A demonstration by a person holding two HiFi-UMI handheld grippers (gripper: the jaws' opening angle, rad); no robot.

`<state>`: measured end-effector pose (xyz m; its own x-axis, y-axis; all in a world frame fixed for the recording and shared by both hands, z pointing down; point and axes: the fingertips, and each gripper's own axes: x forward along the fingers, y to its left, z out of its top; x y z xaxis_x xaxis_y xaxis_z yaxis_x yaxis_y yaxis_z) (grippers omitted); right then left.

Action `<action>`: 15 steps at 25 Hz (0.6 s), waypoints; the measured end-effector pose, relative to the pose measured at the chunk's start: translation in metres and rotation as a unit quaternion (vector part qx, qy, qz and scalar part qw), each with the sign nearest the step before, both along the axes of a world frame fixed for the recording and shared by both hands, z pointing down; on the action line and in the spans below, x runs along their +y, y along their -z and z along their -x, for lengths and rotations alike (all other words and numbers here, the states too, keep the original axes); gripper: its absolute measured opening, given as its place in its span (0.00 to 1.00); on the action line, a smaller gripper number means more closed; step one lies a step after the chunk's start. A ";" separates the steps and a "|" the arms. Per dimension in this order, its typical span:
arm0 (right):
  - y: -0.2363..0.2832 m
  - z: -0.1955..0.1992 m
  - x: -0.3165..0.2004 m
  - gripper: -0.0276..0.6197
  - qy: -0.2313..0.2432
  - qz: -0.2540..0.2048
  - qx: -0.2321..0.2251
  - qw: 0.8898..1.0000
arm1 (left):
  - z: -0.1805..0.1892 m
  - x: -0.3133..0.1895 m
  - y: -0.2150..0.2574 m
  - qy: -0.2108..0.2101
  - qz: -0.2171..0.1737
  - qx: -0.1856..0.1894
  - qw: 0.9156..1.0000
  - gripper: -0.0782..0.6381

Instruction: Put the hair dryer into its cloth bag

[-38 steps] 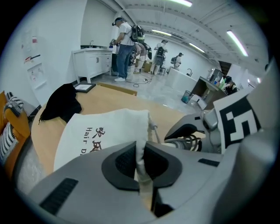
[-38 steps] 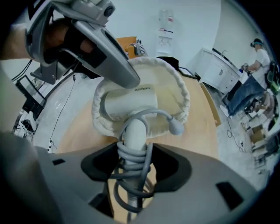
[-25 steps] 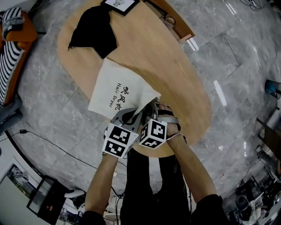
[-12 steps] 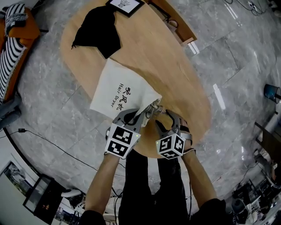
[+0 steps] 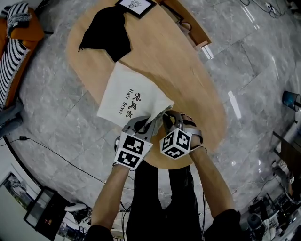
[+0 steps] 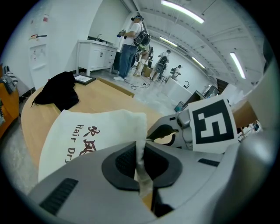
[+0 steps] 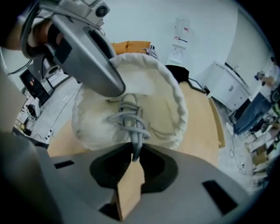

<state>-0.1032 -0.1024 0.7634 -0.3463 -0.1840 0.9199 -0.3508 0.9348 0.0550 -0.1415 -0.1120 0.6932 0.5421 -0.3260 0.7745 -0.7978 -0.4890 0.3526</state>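
A cream cloth bag [image 5: 129, 101] printed "Hair Dryer" lies on the oval wooden table [image 5: 188, 80], its mouth facing the near edge. My left gripper [image 5: 141, 123] is shut on the rim of the bag [image 6: 87, 135] and holds the mouth up and open. A coiled grey cord [image 7: 131, 118] hangs out of the gathered mouth [image 7: 175, 94]. My right gripper [image 7: 133, 155] is closing, and its pads pinch the end of that cord. The hair dryer's body is hidden inside the bag.
A black cloth [image 5: 106, 33] and a framed picture [image 5: 134, 5] lie at the table's far end. A low wooden piece [image 5: 188, 23] stands beyond the table. Grey marble floor surrounds it, with an orange seat [image 5: 19, 33] at the left. People stand far off [image 6: 131, 48].
The right gripper pulled away to the right with its jaws open, then came back to the bag's mouth and closed on the grey cord. The left gripper has kept its hold.
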 end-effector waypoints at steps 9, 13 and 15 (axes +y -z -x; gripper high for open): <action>0.002 -0.002 0.013 0.23 -0.086 -0.056 -0.010 0.995 | 0.003 0.003 0.000 -0.004 -0.010 -0.008 1.000 0.13; 0.029 -0.039 0.038 0.24 -0.181 -0.029 -0.024 0.983 | -0.001 0.012 0.007 -0.019 -0.008 -0.001 1.000 0.27; 0.052 -0.059 0.054 0.24 -0.250 -0.011 -0.039 0.967 | 0.000 0.022 0.018 -0.017 -0.009 -0.003 1.000 0.27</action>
